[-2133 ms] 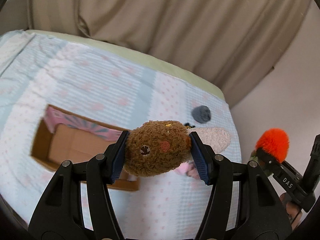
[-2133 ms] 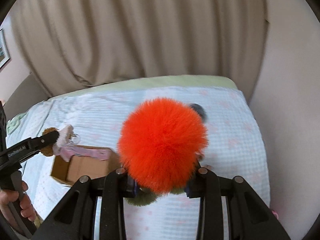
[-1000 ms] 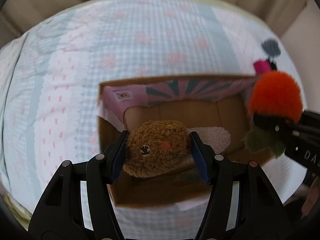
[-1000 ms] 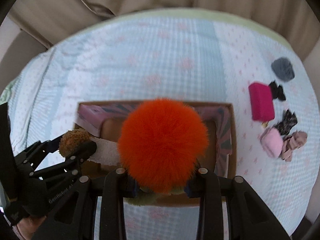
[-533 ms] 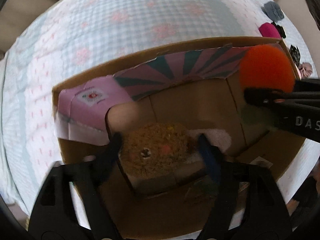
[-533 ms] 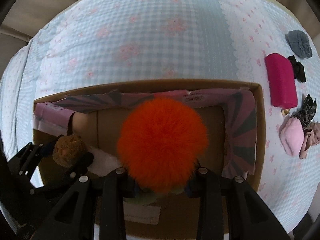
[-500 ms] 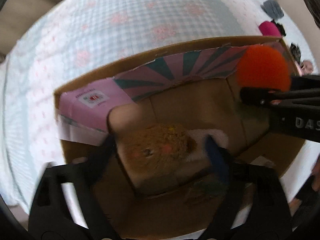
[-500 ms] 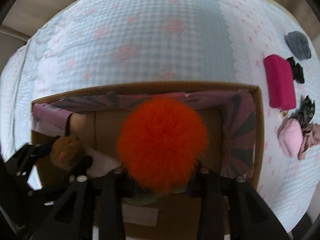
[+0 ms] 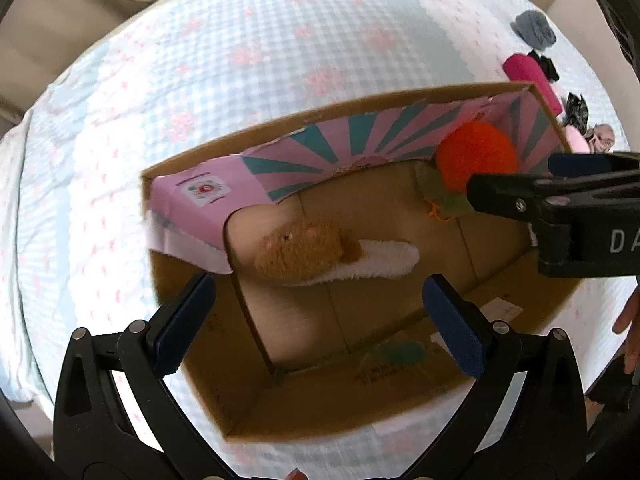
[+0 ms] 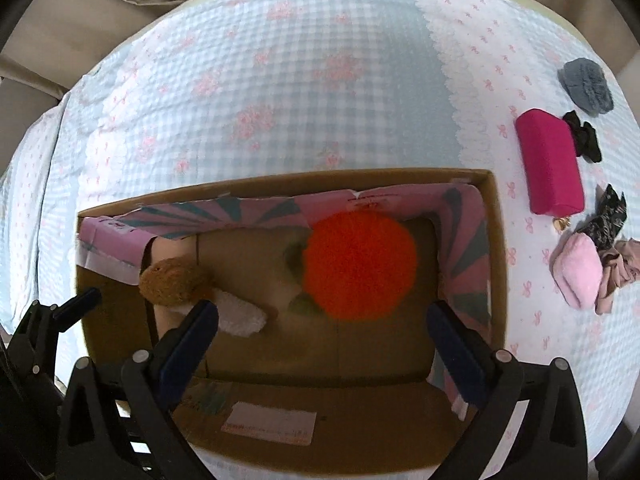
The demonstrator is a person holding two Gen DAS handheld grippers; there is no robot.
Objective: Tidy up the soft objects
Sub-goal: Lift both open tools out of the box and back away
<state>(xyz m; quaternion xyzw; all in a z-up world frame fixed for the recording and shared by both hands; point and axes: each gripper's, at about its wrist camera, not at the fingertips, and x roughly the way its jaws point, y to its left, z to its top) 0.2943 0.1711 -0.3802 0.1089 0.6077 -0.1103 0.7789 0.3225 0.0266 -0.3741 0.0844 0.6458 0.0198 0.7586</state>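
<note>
Lying inside cardboard box [image 10: 494, 248]: fuzzy brown plush [image 9: 304, 250], round orange pompom [image 10: 360, 266].

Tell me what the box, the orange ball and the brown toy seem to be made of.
Box: corrugated cardboard by the look, matte brown, raw cut edges, printed pink flaps. Orange ball: probably long-pile faux fur, its outline fuzzy. Brown toy: curly plush fabric, nubbly surface, with a white fleecy part.

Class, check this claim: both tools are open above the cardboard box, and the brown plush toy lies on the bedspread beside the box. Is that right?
Not quite. The left wrist view shows the brown plush toy lying inside the cardboard box, not on the bedspread. Both the left tool and right tool are open.
</note>
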